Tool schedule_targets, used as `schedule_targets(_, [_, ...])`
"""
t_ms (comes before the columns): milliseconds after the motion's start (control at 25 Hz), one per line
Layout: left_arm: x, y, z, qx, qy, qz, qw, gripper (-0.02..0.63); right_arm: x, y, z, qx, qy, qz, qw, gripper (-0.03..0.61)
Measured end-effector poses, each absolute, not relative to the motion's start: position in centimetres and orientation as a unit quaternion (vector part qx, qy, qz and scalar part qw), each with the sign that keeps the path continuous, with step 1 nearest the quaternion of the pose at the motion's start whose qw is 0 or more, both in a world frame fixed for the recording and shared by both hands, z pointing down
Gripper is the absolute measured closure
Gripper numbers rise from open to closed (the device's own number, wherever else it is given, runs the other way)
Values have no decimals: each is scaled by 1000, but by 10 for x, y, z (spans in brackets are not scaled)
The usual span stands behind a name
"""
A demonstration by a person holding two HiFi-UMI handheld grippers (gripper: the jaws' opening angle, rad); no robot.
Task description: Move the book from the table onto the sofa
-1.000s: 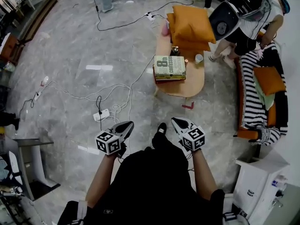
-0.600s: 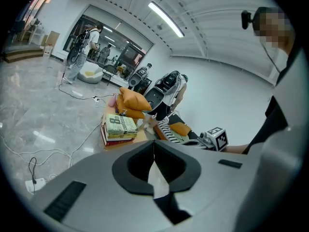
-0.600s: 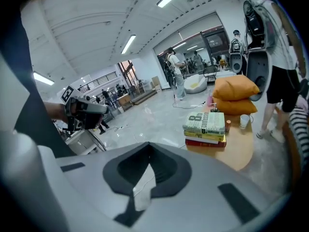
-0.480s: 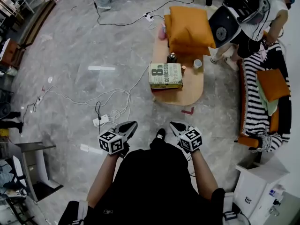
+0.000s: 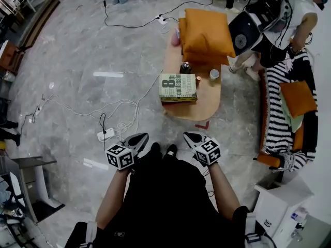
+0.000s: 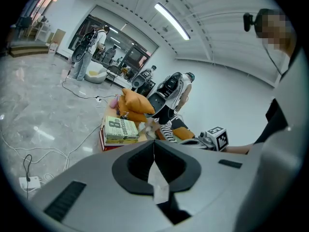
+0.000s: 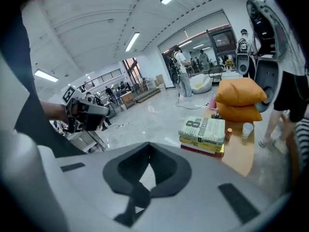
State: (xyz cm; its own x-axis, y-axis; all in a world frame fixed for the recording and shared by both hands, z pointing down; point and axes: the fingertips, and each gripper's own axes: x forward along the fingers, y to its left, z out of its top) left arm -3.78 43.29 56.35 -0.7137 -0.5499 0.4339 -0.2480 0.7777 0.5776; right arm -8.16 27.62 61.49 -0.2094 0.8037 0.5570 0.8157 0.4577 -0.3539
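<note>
Cables (image 5: 115,106) sprawled over the floor (image 5: 239,115) on my left. My left gripper (image 5: 138,137) was shut and empty, short of the table (image 5: 209,101). The book (image 5: 178,85) lay topmost on a stack at the table's left edge. My right gripper (image 5: 190,137) was closed too, holding nothing. A cup (image 5: 214,74) stood just right of the book; I couldn't see inside. Bare floor separated the table from the sofa (image 5: 274,123), which held a cushion (image 5: 297,97).

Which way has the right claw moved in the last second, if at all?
Yes: the right claw has come closer to the table, toward its near end.
</note>
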Motion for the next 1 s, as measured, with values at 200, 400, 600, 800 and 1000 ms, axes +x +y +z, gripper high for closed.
schedule_targets(200, [-54, 430, 573, 230, -885, -256, 312, 601, -84, 267, 630, -506, -774, -3, 380, 571])
schedule_targets(400, [-87, 444, 594, 229, -874, -277, 327, 601, -111, 271, 639, -488, -777, 0, 398, 571])
schedule_targets(600, [-135, 452, 602, 248, -868, -276, 331, 601, -148, 280, 637, -479, -777, -8, 409, 571])
schedule_targets(800, [-179, 461, 610, 278, -859, -270, 335, 601, -189, 287, 641, -462, -780, -26, 422, 571])
schedule_targets(1000, [-215, 478, 637, 291, -839, -282, 362, 601, -225, 288, 644, -440, -789, -36, 427, 571])
